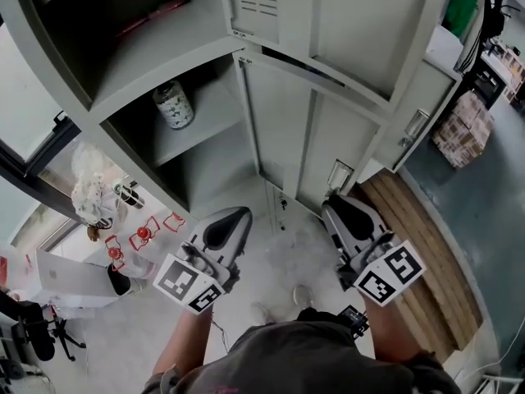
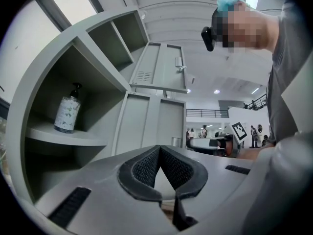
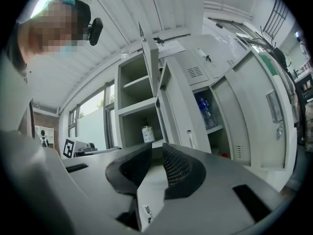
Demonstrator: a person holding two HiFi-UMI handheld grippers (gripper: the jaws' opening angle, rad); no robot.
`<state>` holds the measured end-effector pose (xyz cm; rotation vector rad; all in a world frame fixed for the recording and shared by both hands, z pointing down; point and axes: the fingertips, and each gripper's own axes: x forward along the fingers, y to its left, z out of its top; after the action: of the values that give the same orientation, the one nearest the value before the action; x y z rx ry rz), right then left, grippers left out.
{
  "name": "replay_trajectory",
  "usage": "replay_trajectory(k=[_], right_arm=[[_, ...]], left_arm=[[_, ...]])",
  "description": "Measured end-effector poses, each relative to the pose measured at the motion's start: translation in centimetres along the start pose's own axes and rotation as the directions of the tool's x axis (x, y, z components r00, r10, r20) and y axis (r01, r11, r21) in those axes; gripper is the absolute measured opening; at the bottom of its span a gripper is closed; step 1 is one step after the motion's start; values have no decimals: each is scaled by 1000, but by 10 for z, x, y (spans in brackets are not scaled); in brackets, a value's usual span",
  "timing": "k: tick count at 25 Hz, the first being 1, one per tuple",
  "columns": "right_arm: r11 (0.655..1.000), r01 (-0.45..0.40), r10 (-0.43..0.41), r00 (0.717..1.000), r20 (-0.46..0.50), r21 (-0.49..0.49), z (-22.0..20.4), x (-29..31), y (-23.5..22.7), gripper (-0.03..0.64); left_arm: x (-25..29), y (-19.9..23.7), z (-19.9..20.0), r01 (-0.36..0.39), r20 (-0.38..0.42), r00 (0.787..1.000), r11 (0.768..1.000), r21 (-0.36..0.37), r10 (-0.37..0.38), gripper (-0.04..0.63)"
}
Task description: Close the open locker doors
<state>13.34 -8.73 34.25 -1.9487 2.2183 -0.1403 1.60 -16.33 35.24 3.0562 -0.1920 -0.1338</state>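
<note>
1. In front of the lockers, the right gripper is clamped on the free edge of an open lower locker door (close by its latch).
2. The left gripper hangs beside it with its jaws together, holding nothing.
3. A bottle stands on the shelf of the open compartment to the left.

Three grey metal locker doors stand open, at twelve, one and two o'clock. One white patterned pump bottle stands at eleven. There are two grey grippers, the left gripper and the right gripper, each bearing one black-and-white marker cube.
</note>
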Motion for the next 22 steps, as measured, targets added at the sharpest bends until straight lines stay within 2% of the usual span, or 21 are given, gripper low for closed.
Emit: replay_trajectory(k=[9,19,22], right_arm=[[996,85,-85,996,8,9,1,-14,-19,70],[987,158,-158,987,15,10,6,-19,-50,124],[988,156,-156,988,10,20,4,-18,-59,135]], left_arm=[[18,-3,-2,70,-9,998,998,-4,-70,9],[28,1,-7,78,-25,997,997,-16,-79,9],[30,3,-8,72,-29,997,997,-16,-72,9]])
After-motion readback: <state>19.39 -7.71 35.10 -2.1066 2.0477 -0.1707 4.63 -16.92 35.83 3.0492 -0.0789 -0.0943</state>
